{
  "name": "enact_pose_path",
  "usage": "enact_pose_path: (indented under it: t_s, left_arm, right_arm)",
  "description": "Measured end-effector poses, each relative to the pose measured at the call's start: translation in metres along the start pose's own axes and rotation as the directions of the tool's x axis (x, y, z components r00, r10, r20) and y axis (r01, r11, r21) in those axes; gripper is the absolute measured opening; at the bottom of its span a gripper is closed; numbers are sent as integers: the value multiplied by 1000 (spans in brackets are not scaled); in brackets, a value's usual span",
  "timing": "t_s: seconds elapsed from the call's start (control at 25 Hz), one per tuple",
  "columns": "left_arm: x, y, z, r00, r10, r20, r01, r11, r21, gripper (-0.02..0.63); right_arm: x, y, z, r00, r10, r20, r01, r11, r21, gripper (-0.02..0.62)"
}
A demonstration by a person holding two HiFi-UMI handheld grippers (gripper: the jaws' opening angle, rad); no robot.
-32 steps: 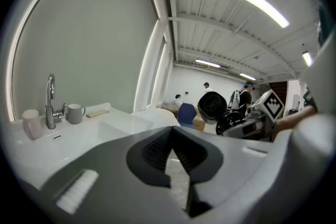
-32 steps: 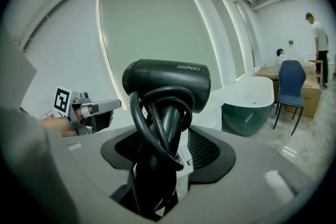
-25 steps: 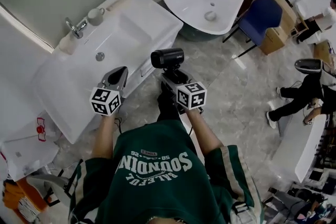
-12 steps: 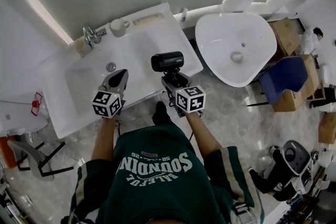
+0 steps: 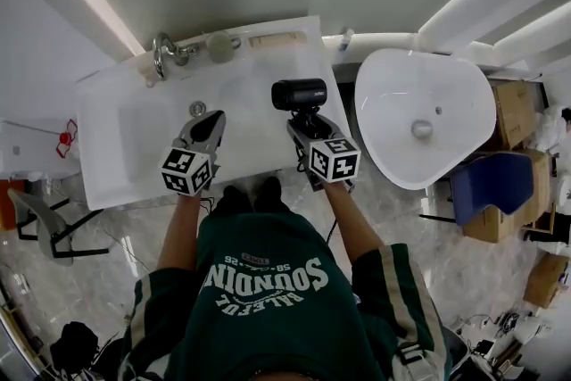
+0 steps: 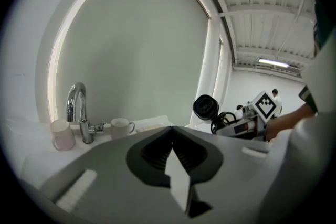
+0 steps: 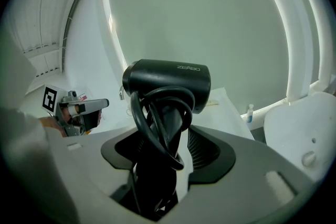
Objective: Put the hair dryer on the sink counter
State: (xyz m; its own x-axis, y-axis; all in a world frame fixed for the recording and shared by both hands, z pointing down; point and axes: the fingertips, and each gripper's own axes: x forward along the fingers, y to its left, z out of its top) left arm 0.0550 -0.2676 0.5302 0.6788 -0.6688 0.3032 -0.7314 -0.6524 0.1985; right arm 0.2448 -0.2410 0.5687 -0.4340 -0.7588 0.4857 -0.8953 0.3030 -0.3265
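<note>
The black hair dryer, its cord wound about the handle, was clamped by that handle in the right gripper over the white sink counter. The left gripper was carried closed and empty alongside.

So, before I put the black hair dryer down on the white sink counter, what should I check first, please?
1. Right gripper shut on black hair dryer handle: ok.
2. Black cord wound round the handle, no loose loop seen: ok.
3. Bare white sink counter beside the dryer: ok.
4. Left gripper shut, empty, off to the side: ok.
5. White mug and chrome faucet away from landing spot: ok.
6. Gap between dryer and counter: cannot tell.
</note>
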Motion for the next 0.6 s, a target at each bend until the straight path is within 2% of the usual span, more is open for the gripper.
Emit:
enact_pose_path:
  t_s: [0.6]
  left_arm:
    - [24,3,-13,1000,-9,-23,8,999,-31,51]
  right_arm:
    - [7,-30,-23,997,-32,-75,32,999,-1,250]
